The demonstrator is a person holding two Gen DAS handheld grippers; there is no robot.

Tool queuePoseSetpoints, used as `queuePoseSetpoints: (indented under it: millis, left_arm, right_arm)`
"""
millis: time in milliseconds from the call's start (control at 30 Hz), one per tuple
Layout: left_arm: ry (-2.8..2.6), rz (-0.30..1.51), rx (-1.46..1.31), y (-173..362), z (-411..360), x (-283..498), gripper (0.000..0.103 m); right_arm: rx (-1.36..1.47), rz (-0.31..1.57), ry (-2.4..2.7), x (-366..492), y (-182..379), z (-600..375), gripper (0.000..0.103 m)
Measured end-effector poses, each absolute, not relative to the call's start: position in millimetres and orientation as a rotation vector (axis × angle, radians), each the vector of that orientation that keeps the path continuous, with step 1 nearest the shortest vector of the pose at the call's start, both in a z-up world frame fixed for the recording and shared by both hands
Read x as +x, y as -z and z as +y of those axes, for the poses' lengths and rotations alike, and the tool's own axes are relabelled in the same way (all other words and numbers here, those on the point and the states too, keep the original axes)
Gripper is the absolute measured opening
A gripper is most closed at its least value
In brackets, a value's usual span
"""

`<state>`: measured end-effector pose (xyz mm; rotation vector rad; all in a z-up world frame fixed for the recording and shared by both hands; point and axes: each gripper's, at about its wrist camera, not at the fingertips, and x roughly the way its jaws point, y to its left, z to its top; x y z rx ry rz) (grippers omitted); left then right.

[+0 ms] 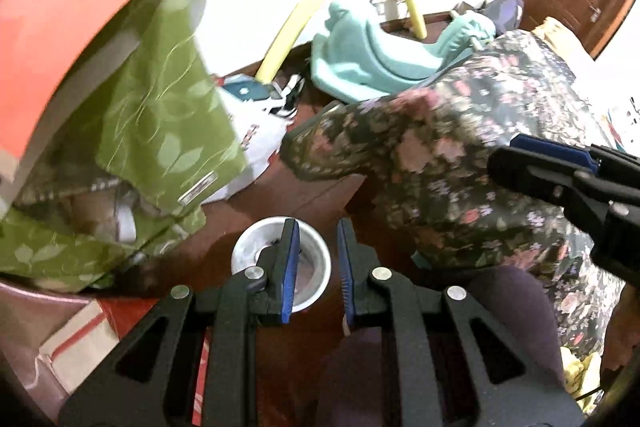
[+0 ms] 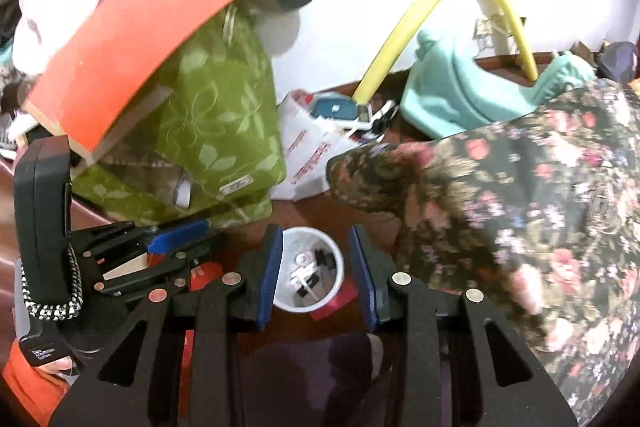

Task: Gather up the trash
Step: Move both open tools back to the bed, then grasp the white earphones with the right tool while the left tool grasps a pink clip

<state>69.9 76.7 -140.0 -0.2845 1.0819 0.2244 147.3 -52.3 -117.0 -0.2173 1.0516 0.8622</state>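
Right wrist view is looking down my open right gripper, and its blue pads are standing apart on either side of a white cup without touching it. The cup is sitting on the dark red-brown floor — small black and white scraps are lying inside it, and a red scrap is poking out from under its rim. My left gripper is hovering just beside the same cup, its fingers parted and holding nothing. A green leaf-patterned bag is slumping behind the cup, a floral cloth is spreading across the right, and a white plastic bag is lying between them.
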Motion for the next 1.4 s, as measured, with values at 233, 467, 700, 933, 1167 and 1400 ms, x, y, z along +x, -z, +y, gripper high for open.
queuePoseSetpoints:
  millis: [233, 467, 700, 933, 1167, 1400]
  left_arm:
    - [-0.166, 1.065, -0.214, 122.4, 30.2, 102.2, 0.019]
    - [-0.117, 1.060, -0.185, 117.1, -14.6, 141.7, 0.019]
    - [-0.052, 1.064, -0.166, 116.3, -52.8, 186.1, 0.023]
    - [0.001, 1.076, -0.151, 124.3, -77.8, 240.0, 0.047]
    - [0.040, 1.069, -0.140, 131.7, -86.2, 286.3, 0.047]
    - [0.074, 1.071, -0.158, 138.7, -84.7, 327.9, 0.047]
  right_arm:
    - [-0.151, 0.994, -0.791, 172.4, 100.2, -106.4, 0.031]
    - [-0.081, 0.989, -0.701, 207.1, 100.3, -169.8, 0.031]
    - [-0.049, 0.992, -0.599, 246.1, 108.3, -228.1, 0.034]
    - [0.025, 1.011, -0.524, 279.3, 126.7, -267.4, 0.074]
    - [0.096, 1.076, -0.478, 321.6, 164.7, -270.2, 0.074]
    - [0.118, 1.091, -0.449, 349.6, 192.1, -255.7, 0.063]
